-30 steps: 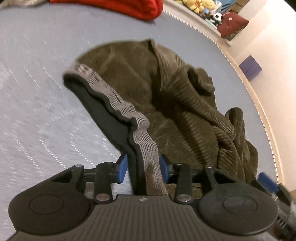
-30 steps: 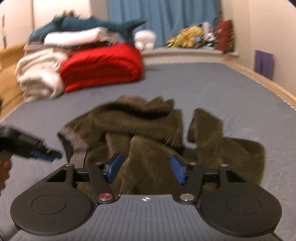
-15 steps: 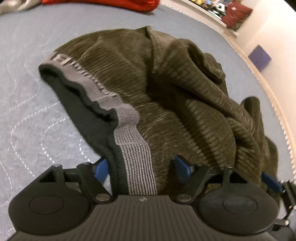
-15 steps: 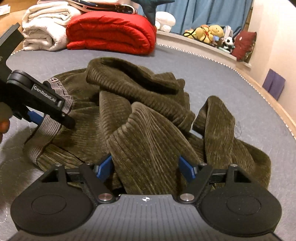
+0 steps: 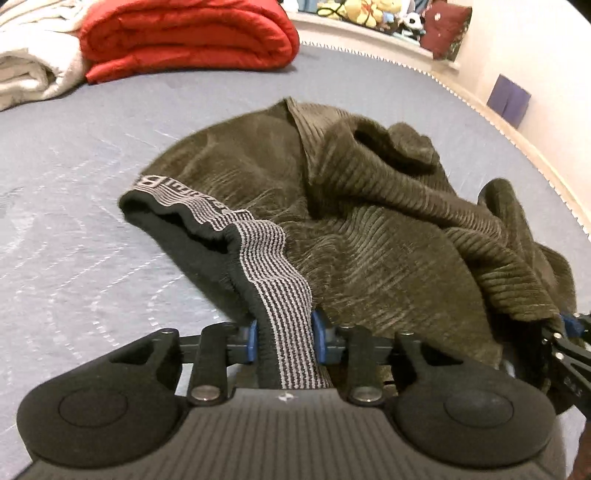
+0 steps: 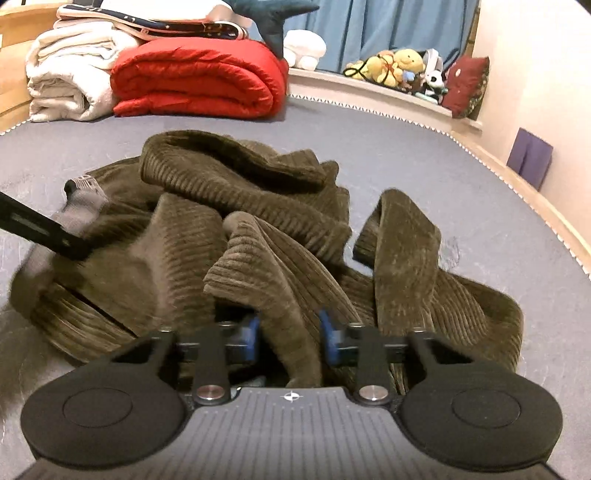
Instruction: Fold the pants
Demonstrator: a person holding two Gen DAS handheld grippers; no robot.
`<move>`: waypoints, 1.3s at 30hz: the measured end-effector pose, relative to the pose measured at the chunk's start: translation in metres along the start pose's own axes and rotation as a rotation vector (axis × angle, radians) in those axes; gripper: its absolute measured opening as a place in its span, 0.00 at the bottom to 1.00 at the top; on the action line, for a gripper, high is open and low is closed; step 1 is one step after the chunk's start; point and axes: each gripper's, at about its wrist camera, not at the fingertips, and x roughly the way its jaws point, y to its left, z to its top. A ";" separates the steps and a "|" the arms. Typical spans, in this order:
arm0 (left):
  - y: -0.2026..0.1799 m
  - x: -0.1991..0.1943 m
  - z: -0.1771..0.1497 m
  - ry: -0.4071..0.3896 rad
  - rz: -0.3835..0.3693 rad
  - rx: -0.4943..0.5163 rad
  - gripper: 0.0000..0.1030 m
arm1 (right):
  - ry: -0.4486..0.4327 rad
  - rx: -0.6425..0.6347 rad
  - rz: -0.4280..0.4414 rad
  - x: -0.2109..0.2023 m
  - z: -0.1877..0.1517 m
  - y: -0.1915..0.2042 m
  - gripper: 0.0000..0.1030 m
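The left gripper [image 5: 283,341] is held low over the bed, pointing forward along the mattress, its blue pads pinched onto the striped grey waistband [image 5: 275,273] of the pants [image 5: 369,229]. The band runs up from between the fingers and curves away toward the far left of the garment, its dark inner lining showing beside it. The right gripper [image 6: 290,338] sits just as low, to the right of the waistband, and its blue pads are pressed against a ridge of the olive corduroy fabric [image 6: 280,280] that rises between them; it grips this fold. In the right wrist view the left tool appears as a blurred black bar [image 6: 40,230] crossing in front of the waistband end. In the left wrist view the right tool's black tip [image 5: 565,347] shows at the far right edge, touching the cloth.

The pants lie crumpled in a heap on the grey-blue quilted mattress [image 5: 74,184], legs twisted over one another. Beyond the pants, at the head of the bed, sits a folded red blanket [image 6: 199,77], with white folded bedding [image 6: 66,74] just left of it. Further back, right of the red blanket, a ledge holds plush toys [image 6: 395,66] before a blue curtain [image 6: 388,26], and a purple box [image 6: 530,157] stands by the wall
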 end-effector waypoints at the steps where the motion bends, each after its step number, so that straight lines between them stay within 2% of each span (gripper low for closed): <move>1: 0.004 -0.008 -0.001 -0.009 -0.006 -0.005 0.28 | -0.005 -0.001 0.003 -0.002 -0.001 -0.001 0.23; 8: 0.042 -0.065 -0.007 -0.054 -0.051 -0.033 0.12 | -0.067 -0.061 0.036 -0.030 -0.005 0.003 0.13; 14: 0.094 -0.104 -0.018 -0.070 -0.055 -0.077 0.10 | -0.137 -0.083 0.106 -0.069 -0.003 -0.020 0.11; 18: 0.140 -0.132 -0.026 -0.060 -0.081 -0.206 0.10 | -0.161 -0.215 0.145 -0.087 -0.008 -0.033 0.11; 20: 0.157 -0.139 -0.029 -0.051 -0.070 -0.249 0.10 | -0.126 -0.273 0.166 -0.087 -0.013 -0.038 0.11; 24: 0.178 -0.121 -0.040 0.085 -0.032 -0.309 0.11 | 0.013 -0.351 0.235 -0.073 -0.028 -0.032 0.11; 25: 0.176 -0.115 -0.040 0.110 -0.018 -0.305 0.15 | 0.038 -0.390 0.235 -0.069 -0.033 -0.025 0.12; 26: 0.172 -0.112 -0.039 0.126 -0.001 -0.285 0.24 | 0.049 -0.417 0.228 -0.067 -0.037 -0.020 0.12; 27: 0.168 -0.112 -0.037 0.127 0.026 -0.257 0.27 | 0.056 -0.440 0.222 -0.066 -0.039 -0.015 0.12; 28: 0.162 -0.116 -0.034 0.109 0.058 -0.229 0.28 | 0.056 -0.454 0.218 -0.066 -0.039 -0.012 0.12; 30: 0.153 -0.128 -0.025 0.052 0.092 -0.173 0.38 | 0.027 -0.448 0.210 -0.070 -0.033 -0.010 0.17; 31: 0.151 -0.135 -0.021 0.026 0.101 -0.154 0.44 | 0.014 -0.438 0.209 -0.073 -0.031 -0.012 0.28; 32: 0.147 -0.143 -0.018 0.003 0.100 -0.136 0.44 | 0.000 -0.430 0.202 -0.076 -0.030 -0.012 0.39; 34: 0.141 -0.155 -0.014 -0.030 0.069 -0.089 0.45 | -0.030 -0.426 0.190 -0.079 -0.028 -0.011 0.46; 35: 0.135 -0.159 -0.014 -0.036 0.035 -0.047 0.49 | -0.034 -0.429 0.191 -0.080 -0.028 -0.009 0.46; 37: 0.122 -0.158 -0.022 -0.002 -0.046 0.056 0.57 | -0.039 -0.454 0.200 -0.078 -0.030 -0.002 0.47; 39: 0.108 -0.151 -0.033 0.046 -0.089 0.144 0.57 | -0.037 -0.496 0.201 -0.075 -0.034 0.008 0.50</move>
